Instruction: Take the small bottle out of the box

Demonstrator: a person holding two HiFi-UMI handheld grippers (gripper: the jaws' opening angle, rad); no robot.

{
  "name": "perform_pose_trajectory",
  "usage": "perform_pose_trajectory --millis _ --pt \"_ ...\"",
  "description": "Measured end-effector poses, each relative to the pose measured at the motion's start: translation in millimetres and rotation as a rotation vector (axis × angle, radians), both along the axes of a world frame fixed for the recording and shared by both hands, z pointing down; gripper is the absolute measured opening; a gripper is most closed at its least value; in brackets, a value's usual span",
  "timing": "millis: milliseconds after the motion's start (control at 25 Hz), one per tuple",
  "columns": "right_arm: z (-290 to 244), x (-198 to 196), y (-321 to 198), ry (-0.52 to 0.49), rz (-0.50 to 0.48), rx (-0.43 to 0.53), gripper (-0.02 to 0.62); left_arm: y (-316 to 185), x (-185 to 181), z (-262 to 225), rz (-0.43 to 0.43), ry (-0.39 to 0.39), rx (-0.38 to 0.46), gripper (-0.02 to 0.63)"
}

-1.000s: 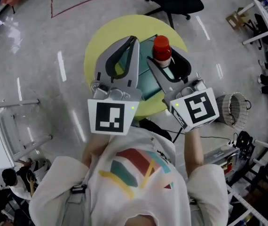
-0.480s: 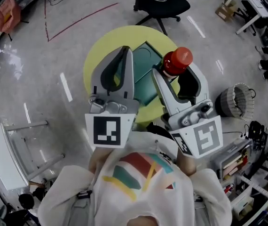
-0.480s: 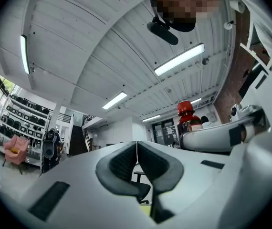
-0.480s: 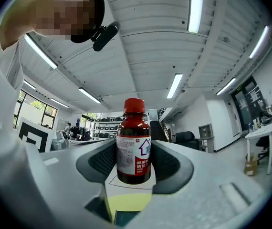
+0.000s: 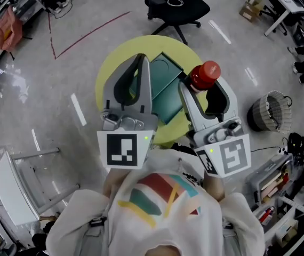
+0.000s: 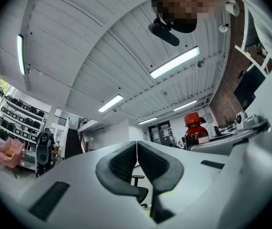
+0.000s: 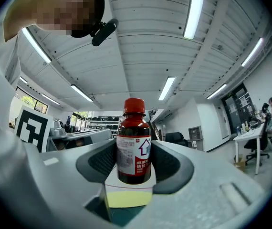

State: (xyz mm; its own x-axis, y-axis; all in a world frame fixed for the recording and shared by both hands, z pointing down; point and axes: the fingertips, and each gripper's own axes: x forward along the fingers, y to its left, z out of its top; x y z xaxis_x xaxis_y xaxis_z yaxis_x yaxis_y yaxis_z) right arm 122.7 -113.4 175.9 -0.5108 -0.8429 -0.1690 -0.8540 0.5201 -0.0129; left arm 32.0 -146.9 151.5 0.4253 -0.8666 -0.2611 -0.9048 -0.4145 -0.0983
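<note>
A small dark bottle [image 7: 134, 146] with a red cap [image 5: 205, 73] and a white label stands upright between the pads of my right gripper [image 5: 199, 87], which is shut on it and holds it raised above the table. The same bottle [image 6: 194, 132] shows at the right of the left gripper view. Below and to the left lies the open teal box [image 5: 164, 87] on the round yellow table [image 5: 111, 68]. My left gripper [image 5: 141, 68] hovers over the box's left side, its pads pressed together with nothing between them.
A black office chair [image 5: 174, 1] stands beyond the table. A wire waste basket [image 5: 270, 112] sits on the floor at the right. Red tape lines [image 5: 88, 36] mark the floor at the upper left, and a white rack [image 5: 18, 185] stands at the lower left.
My right gripper has lifted the bottle up and to the right, away from over the box. The left gripper has stayed about where it was.
</note>
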Motion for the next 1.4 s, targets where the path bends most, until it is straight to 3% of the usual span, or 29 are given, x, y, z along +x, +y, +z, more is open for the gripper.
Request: perform_pose_trajectory --millis 440,1400 --pt "2 25 -14 -0.039 0.046 -0.025 0.213 -12 16 3 0.025 0.003 -0.019 0.015" --pt "8 40 -22 0.027 0.101 -0.03 0.213 -13 25 5 0.017 -0.015 -0.022 0.015"
